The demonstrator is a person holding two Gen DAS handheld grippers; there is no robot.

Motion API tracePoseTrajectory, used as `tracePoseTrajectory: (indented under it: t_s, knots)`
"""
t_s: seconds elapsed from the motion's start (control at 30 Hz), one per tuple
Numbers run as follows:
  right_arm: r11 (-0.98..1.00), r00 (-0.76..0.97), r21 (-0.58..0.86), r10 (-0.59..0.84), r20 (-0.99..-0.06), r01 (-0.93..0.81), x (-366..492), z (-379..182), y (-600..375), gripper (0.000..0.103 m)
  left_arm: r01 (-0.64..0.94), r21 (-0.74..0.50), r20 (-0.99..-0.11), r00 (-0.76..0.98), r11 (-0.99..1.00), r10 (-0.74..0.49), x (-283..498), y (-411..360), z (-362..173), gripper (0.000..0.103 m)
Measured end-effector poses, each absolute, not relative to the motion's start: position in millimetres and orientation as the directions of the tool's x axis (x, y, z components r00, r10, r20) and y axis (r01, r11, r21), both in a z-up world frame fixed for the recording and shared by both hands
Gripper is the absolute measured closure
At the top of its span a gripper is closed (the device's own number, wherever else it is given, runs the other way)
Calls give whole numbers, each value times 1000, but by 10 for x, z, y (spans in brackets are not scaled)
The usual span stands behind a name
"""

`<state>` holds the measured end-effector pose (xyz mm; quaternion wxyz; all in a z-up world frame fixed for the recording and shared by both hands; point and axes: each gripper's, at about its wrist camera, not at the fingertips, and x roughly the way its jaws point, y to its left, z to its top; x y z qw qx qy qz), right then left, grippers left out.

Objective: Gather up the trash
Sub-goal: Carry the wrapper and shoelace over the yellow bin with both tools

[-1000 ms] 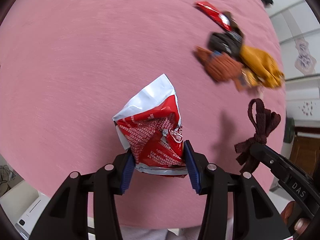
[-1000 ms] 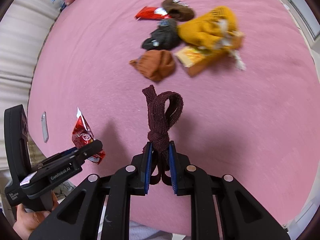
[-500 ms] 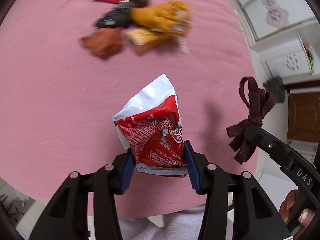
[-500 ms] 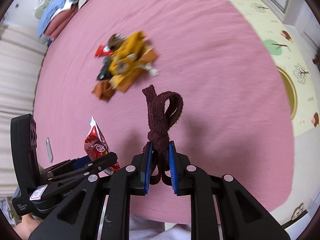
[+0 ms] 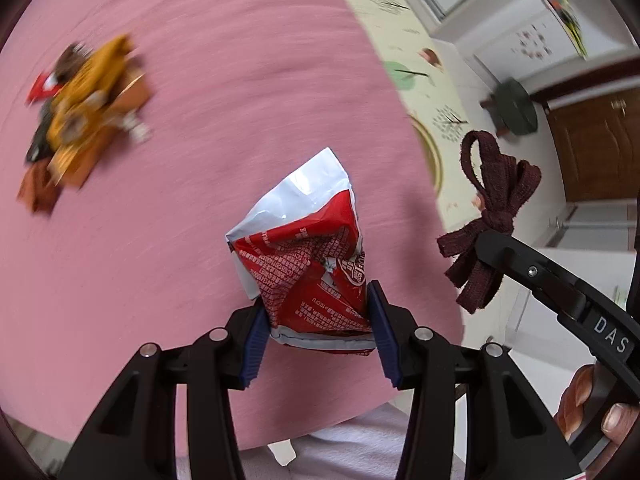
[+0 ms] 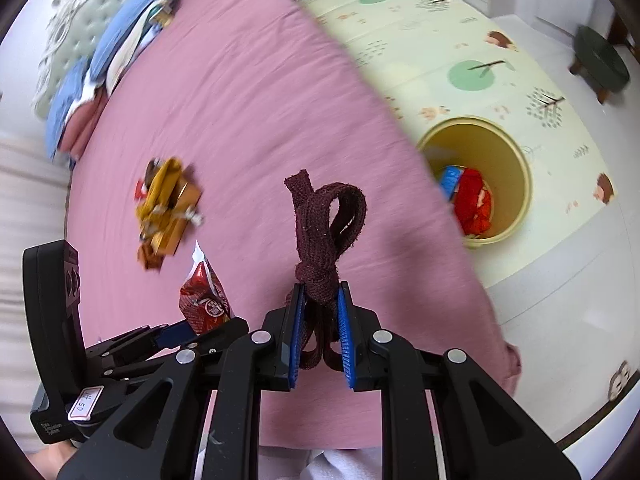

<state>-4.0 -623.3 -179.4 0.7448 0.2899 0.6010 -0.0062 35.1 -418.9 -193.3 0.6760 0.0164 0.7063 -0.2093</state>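
1. Left tongs (image 5: 316,336) are clamped on the lower part of a crumpled red-and-white wrapper (image 5: 304,256). The grip sits low, so the open end stands up clear of the tongs and nothing hangs loose underneath.
2. Right tongs (image 6: 319,332) are clamped on a dark maroon knotted strap (image 6: 326,240), just below the knot. We judge the knot acts as a stop, keeping the limp loops from slipping through the pads.
3. Both items are in the air above the pink bed (image 6: 248,92), not resting on it. The two tongs are held near each other, side by side, each carrying one piece.
4. A yellow bin (image 6: 516,168) stands on the floor mat (image 6: 440,32) just beside the bed edge, open side up, with red and blue items already inside. We judge both loads are headed there.
5. A pile (image 6: 166,208) of mustard, orange and dark pieces lies on the bed, well apart from the tongs; motion blur hides its details. Collection is therefore not finished.
6. Risk, as we judge it: the light wrapper may drift past the rim unless dropped from directly above the bin.
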Motion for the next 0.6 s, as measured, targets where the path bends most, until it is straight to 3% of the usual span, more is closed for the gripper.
tracePoseTrajectory:
  t_s: [0.6]
  knots:
    - [691, 337, 404, 240, -910, 599, -383, -1948, -8018, 87, 493, -301, -954, -169, 817, -249, 546, -5769, -1996, 56]
